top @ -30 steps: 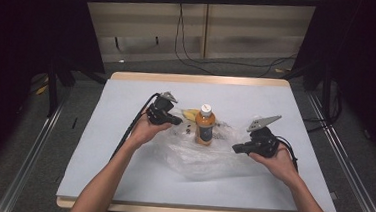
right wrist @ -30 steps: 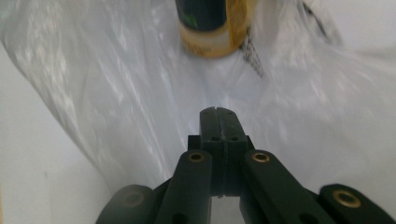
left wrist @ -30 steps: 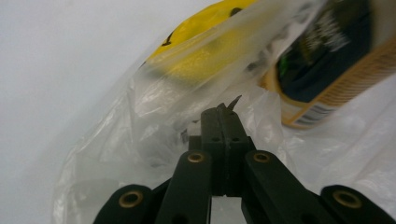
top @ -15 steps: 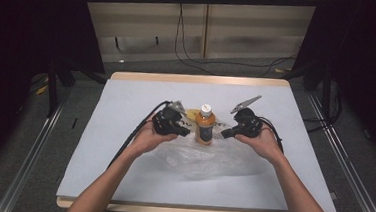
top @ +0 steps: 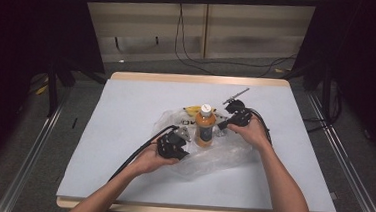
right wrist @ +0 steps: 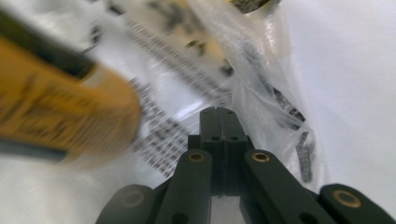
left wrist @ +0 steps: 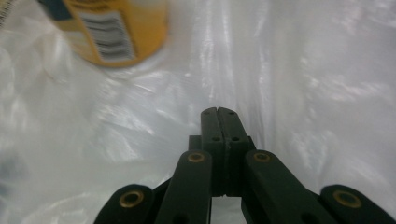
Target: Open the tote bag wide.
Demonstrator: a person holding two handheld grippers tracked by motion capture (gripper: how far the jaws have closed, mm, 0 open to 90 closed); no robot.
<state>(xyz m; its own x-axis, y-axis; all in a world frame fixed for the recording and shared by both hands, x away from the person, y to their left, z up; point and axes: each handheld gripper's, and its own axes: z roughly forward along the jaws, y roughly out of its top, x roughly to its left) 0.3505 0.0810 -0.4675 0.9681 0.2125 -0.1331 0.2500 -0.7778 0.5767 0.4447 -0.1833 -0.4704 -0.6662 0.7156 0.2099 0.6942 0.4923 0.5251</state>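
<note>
**Two grippers at a plastic bag with an upright bottle**

An orange bottle point(top: 204, 126) with a white cap is seen standing upright near the middle of the pale surface point(top: 126, 106), on or within a crumpled clear plastic bag point(top: 222, 156); which of the two cannot be told. A yellow object point(top: 193, 109), partly hidden, is seen just beyond the bottle on its far left side, at the far edge of the bag.

The left gripper point(top: 174, 146) is held at the near left edge of the bag, just beside the bottle and nearer than it. In the left gripper view its fingers point(left wrist: 218, 122) are seen pressed together, with folds of the clear plastic lying around and beyond them; whether a fold is pinched between them cannot be told. The lower part of the bottle, with a barcode on its label, is seen at the upper left of that view.

The right gripper point(top: 231, 119) is held at the far right side of the bag, close to the right of the bottle. In the right gripper view its fingers point(right wrist: 218, 120) are likewise closed against each other, with printed plastic lying directly ahead of them and the blurred orange bottle at the left. Whether plastic is caught between them cannot be told.

A black cable point(top: 137, 155) is seen trailing from the left gripper toward the near left.
</note>
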